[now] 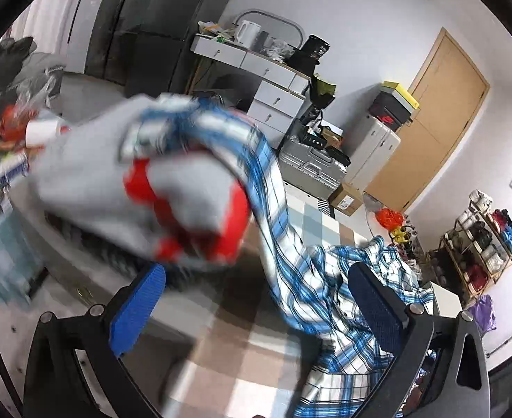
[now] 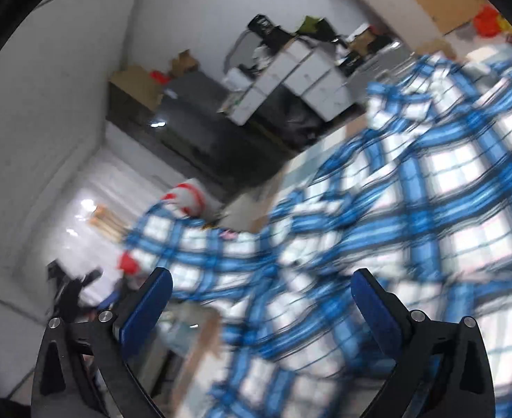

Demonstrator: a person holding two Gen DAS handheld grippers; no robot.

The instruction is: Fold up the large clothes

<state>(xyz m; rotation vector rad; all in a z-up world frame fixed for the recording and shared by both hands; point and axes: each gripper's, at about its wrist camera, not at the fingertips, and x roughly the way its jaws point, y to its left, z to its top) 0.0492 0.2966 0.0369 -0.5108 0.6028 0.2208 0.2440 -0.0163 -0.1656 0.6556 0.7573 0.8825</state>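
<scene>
A blue-and-white plaid shirt (image 1: 325,278) hangs in the air in the left wrist view, gripped by a hand in a grey and red work glove (image 1: 158,188) in front of the camera. My left gripper (image 1: 256,296) is open, with its blue-padded fingers (image 1: 137,310) apart and nothing between them; the shirt drapes behind the right finger. In the right wrist view the same plaid shirt (image 2: 378,226) fills the right half, blurred by motion. My right gripper (image 2: 261,296) is open, its fingers (image 2: 148,306) spread, with cloth beyond them.
A checkered table surface (image 1: 242,348) lies below. A white desk with drawers (image 1: 273,80), silver suitcases (image 1: 311,163), a wooden door (image 1: 430,122) and a shoe rack (image 1: 479,244) stand behind. Cluttered items (image 1: 8,146) sit at left.
</scene>
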